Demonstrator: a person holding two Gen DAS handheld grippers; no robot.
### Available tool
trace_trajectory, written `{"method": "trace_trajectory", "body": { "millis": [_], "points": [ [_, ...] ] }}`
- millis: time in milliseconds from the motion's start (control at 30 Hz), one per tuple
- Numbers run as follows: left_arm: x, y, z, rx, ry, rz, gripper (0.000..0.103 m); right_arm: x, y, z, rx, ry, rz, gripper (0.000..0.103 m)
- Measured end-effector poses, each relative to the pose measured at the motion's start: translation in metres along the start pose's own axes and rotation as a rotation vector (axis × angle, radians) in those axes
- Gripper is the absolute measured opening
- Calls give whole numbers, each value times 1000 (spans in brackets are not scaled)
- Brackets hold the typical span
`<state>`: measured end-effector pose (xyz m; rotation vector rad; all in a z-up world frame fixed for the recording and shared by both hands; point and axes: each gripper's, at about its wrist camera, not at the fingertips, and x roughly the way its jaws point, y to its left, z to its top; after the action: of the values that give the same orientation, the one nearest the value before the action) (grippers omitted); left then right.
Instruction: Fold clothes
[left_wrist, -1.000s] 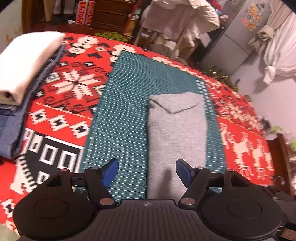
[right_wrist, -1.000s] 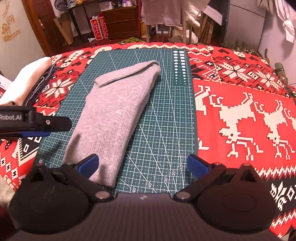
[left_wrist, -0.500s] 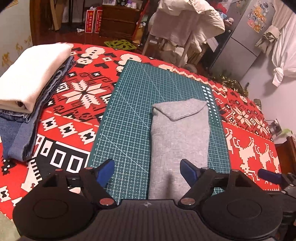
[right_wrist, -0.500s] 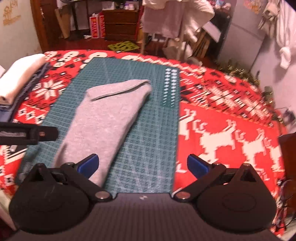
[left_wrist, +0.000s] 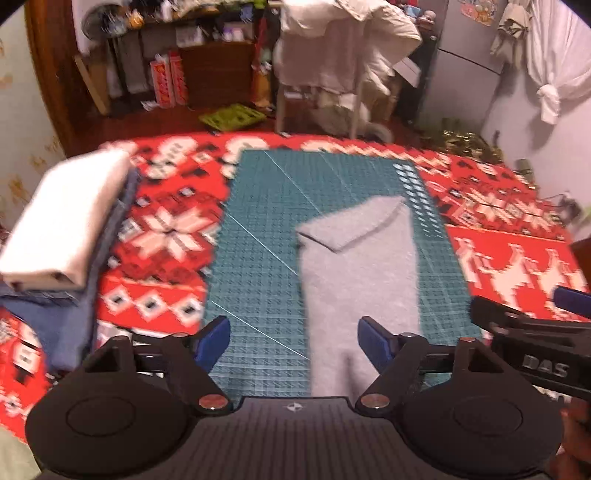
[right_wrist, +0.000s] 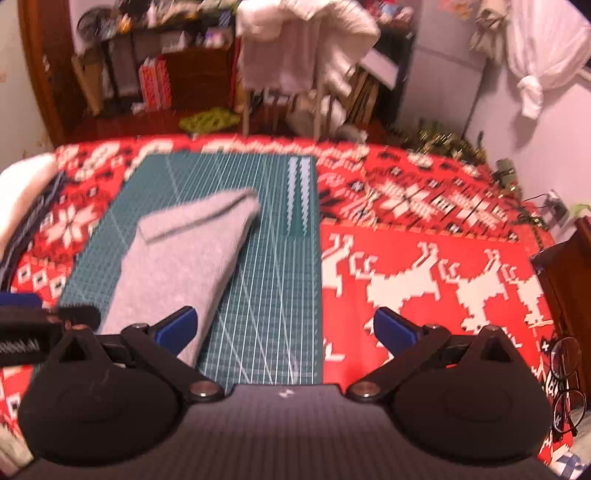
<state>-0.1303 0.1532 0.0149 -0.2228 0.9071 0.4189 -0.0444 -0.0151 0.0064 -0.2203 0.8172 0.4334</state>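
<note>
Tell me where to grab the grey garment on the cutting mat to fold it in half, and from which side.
Take the grey garment by its near end, one gripper at each near corner, coming in low from the near edge of the green mat. It lies as a long flat strip running away from the grippers, so that end probably lifts cleanly over.

The left gripper (left_wrist: 293, 345) is held level, jaws spread wide, gripping nothing. The right gripper (right_wrist: 286, 330) sits beside it on the right, jaws likewise wide apart and empty.

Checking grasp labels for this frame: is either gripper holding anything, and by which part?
Nothing is held. The left gripper and right gripper are both open, above the grey garment.
</note>
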Motion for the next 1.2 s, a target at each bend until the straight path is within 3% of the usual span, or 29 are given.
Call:
{"method": "trace_trajectory", "body": {
  "millis": [67, 133, 233, 400, 467, 500, 567, 633, 733, 933, 1200],
  "points": [
    [2, 6, 5, -40, 23, 4, 76, -3, 0, 4, 15, 2, 37, 102],
    [5, 16, 13, -93, 56, -60, 75, -5, 0, 8, 29, 10, 89, 102],
    [13, 31, 24, -194, 87, -151, 63, -6, -1, 15, 59, 7, 147, 102],
    [33, 38, 38, -295, 149, -264, 55, -2, -5, 34, 107, -10, 230, 93],
    [42, 41, 43, -337, 176, -308, 36, 6, -8, 43, 129, 3, 262, 84],
    [48, 43, 45, -363, 196, -326, 32, 11, -9, 46, 141, 19, 272, 79],
    [60, 45, 49, -400, 224, -367, 14, 27, -10, 52, 172, 66, 273, 55],
    [71, 46, 53, -422, 249, -414, 6, 43, -12, 56, 204, 115, 272, 25],
    [83, 47, 57, -446, 252, -484, 3, 66, -16, 59, 273, 175, 321, 8],
    [101, 44, 65, -460, 247, -549, 2, 92, -15, 67, 311, 194, 376, 4],
    [130, 46, 58, -478, 314, -494, 1, 132, -9, 67, 340, 262, 394, 4]
  ]
}}
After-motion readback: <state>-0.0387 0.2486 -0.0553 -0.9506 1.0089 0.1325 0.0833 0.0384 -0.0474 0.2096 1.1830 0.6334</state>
